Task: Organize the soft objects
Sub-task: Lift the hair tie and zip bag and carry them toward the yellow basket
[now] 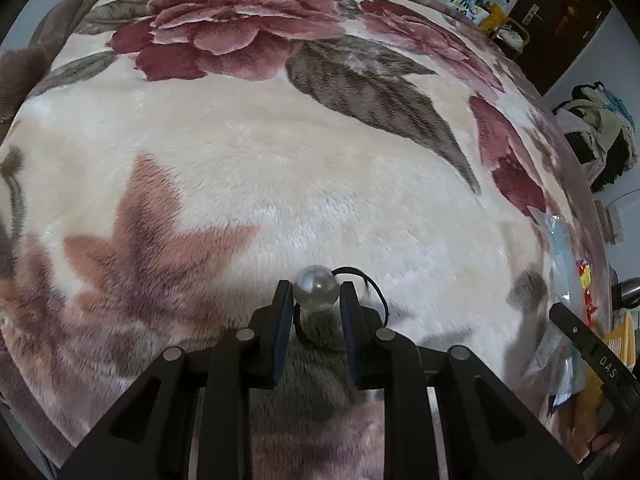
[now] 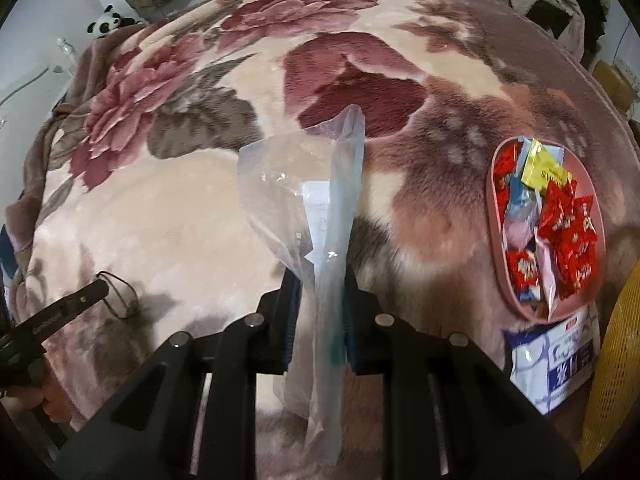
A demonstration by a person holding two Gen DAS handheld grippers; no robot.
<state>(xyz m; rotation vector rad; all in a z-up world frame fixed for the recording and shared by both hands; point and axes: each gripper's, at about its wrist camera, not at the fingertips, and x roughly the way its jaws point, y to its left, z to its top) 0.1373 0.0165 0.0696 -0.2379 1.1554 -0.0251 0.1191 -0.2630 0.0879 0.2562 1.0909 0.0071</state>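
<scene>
A pearl bead on a black elastic hair tie (image 1: 316,289) sits pinched between the pads of my left gripper (image 1: 316,296), just above the floral plush blanket (image 1: 280,168). The tie's loop hangs behind the bead. In the right wrist view, my right gripper (image 2: 322,280) is shut on a clear plastic bag (image 2: 304,184), whose mouth stands up ahead of the fingers while its tail hangs down. The left gripper (image 2: 98,289) shows at the left edge with the tie's loop (image 2: 120,300) under it. The right gripper's finger (image 1: 568,320) and the bag (image 1: 560,240) show at the right edge.
A pink oval tray (image 2: 495,216) with red and yellow candy wrappers lies on the blanket at right. A blue-and-white tissue pack (image 2: 552,360) lies below it, beside a yellow mesh basket (image 2: 616,360). A panda plush (image 2: 106,22) sits at the far left. Clothes (image 1: 600,128) are piled beyond the bed.
</scene>
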